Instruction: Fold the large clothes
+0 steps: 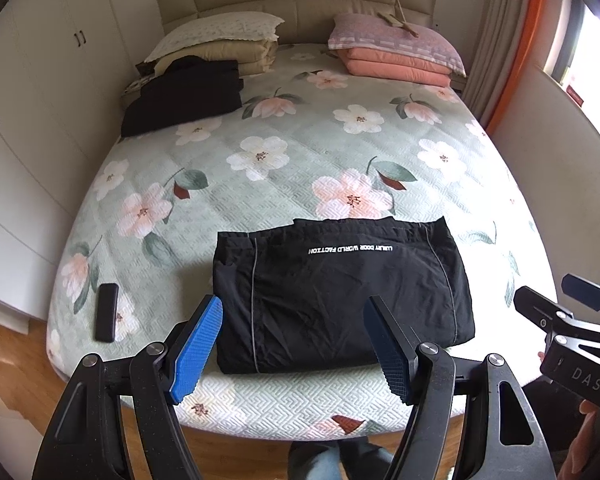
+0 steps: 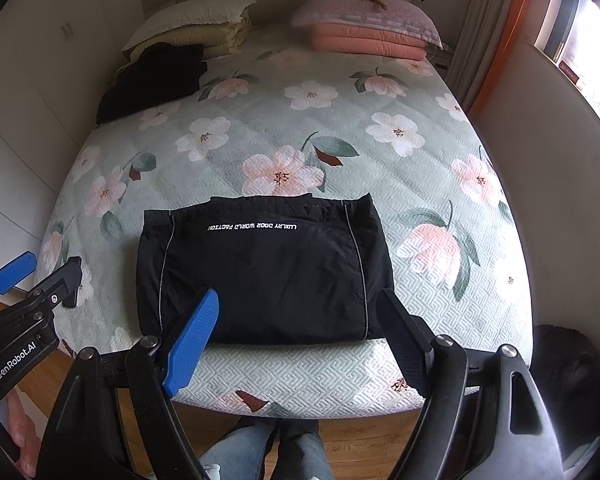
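A black garment (image 1: 340,292) with white lettering and thin grey piping lies folded into a flat rectangle near the foot of the bed; the right wrist view shows it too (image 2: 264,268). My left gripper (image 1: 296,344) hovers open above its near edge, blue pads wide apart, nothing between them. My right gripper (image 2: 300,340) is likewise open above the near edge, holding nothing. Each gripper appears at the edge of the other's view: the right gripper (image 1: 572,312) at the right, the left gripper (image 2: 32,280) at the left.
The bed (image 1: 300,152) has a pale green floral cover. Another folded black garment (image 1: 184,96) lies far left near stacked pillows (image 1: 220,40); pink bedding (image 1: 396,52) is far right. A dark phone (image 1: 107,312) lies at the left edge. A person's legs (image 2: 260,452) stand on the wooden floor.
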Action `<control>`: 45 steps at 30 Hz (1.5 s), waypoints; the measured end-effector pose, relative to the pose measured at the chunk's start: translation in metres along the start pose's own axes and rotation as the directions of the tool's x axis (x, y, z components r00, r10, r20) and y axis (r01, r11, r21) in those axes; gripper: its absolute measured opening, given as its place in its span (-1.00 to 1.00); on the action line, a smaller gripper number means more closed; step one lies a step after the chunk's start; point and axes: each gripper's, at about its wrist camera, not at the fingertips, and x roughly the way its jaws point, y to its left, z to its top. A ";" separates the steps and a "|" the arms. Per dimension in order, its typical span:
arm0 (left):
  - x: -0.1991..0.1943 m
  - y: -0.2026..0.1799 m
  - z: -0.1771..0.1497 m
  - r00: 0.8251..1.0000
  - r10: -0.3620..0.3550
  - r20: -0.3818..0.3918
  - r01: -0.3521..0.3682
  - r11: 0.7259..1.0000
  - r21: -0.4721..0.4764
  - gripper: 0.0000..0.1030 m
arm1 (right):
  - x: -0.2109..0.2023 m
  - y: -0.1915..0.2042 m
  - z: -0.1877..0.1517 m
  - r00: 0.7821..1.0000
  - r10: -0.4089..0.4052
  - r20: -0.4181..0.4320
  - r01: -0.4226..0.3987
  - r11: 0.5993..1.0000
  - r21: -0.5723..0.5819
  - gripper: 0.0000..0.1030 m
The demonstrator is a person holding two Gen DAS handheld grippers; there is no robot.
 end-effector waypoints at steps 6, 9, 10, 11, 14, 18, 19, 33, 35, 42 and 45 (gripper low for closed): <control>0.004 0.001 -0.001 1.000 0.026 -0.001 -0.026 1.000 0.007 0.45 | 0.003 -0.001 -0.002 1.000 0.001 -0.008 -0.001 1.000 0.005 0.61; 0.003 0.000 0.001 1.000 0.024 0.004 -0.024 1.000 0.010 0.45 | 0.004 -0.002 -0.002 1.000 0.005 -0.015 -0.005 1.000 0.010 0.61; 0.003 0.000 0.001 1.000 0.025 0.006 -0.026 1.000 0.012 0.45 | 0.005 -0.003 -0.001 1.000 0.007 -0.016 -0.007 1.000 0.012 0.61; 0.003 -0.001 0.001 0.999 0.035 0.008 -0.035 0.999 0.017 0.45 | 0.005 -0.003 -0.001 1.000 0.009 -0.016 -0.008 1.000 0.014 0.61; 0.004 -0.003 0.002 0.999 0.050 0.011 -0.050 0.998 0.036 0.45 | 0.006 -0.004 -0.001 1.000 0.009 -0.018 -0.008 1.000 0.010 0.61; 0.006 -0.004 0.002 0.998 0.055 0.008 -0.056 0.997 0.048 0.45 | 0.007 -0.003 -0.001 1.000 0.009 -0.020 -0.009 1.000 0.013 0.61; 0.007 -0.004 0.002 0.998 0.055 0.007 -0.055 0.997 0.051 0.45 | 0.008 -0.003 -0.002 1.000 0.010 -0.023 -0.010 1.000 0.013 0.61; 0.015 -0.008 -0.001 0.998 0.066 -0.013 -0.064 0.995 0.074 0.45 | 0.017 -0.003 -0.004 0.999 0.012 -0.041 -0.011 1.000 0.016 0.61; 0.015 -0.008 -0.001 0.998 0.064 -0.014 -0.063 0.995 0.075 0.45 | 0.018 -0.003 -0.005 0.999 0.011 -0.043 -0.011 1.000 0.015 0.61; 0.017 -0.008 0.000 0.998 0.060 -0.017 -0.059 0.995 0.078 0.45 | 0.020 -0.004 -0.007 0.999 0.012 -0.047 -0.011 1.000 0.020 0.61; 0.018 -0.007 0.000 0.998 0.061 -0.018 -0.059 0.995 0.079 0.45 | 0.020 -0.005 -0.006 0.999 0.013 -0.047 -0.012 1.000 0.018 0.61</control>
